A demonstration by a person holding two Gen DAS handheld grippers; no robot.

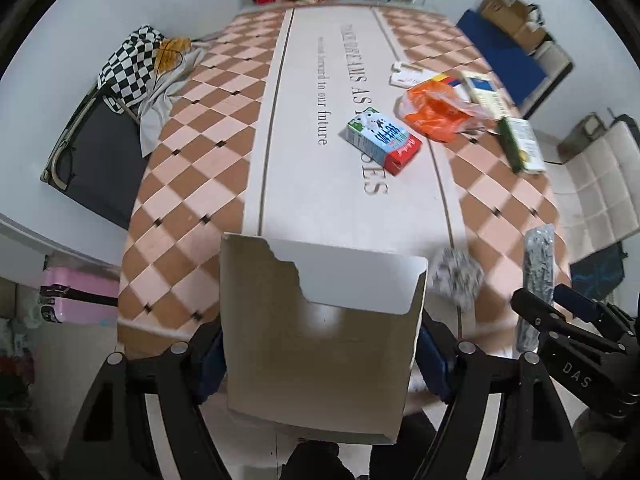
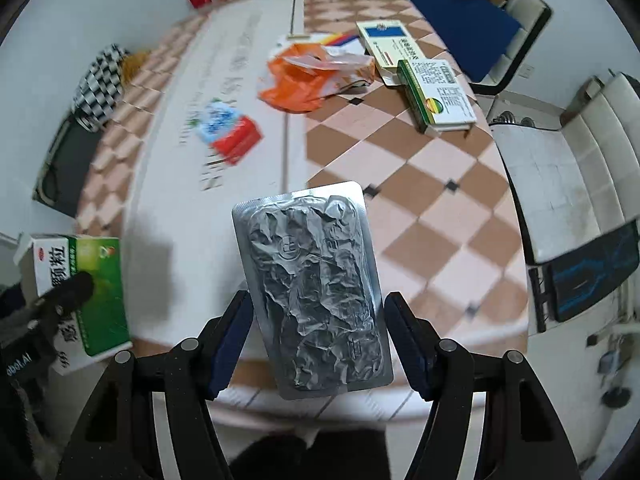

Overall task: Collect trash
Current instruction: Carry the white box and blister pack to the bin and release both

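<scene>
Cardboard box (image 1: 320, 336) pinched in left tongs (image 1: 320, 364), foil blister pack (image 2: 316, 292) in right tongs (image 2: 320, 344), milk carton (image 1: 384, 140) beyond.

Black hand-held gripper (image 2: 316, 344) — blue pads (image 2: 230, 344), silver screws.

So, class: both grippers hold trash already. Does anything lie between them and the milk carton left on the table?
Nothing visible does. The milk carton lies alone on the white strip of the table, bare cloth between it and the near edge. But the left gripper holds a box and the right gripper a blister pack, so neither is free.
</scene>
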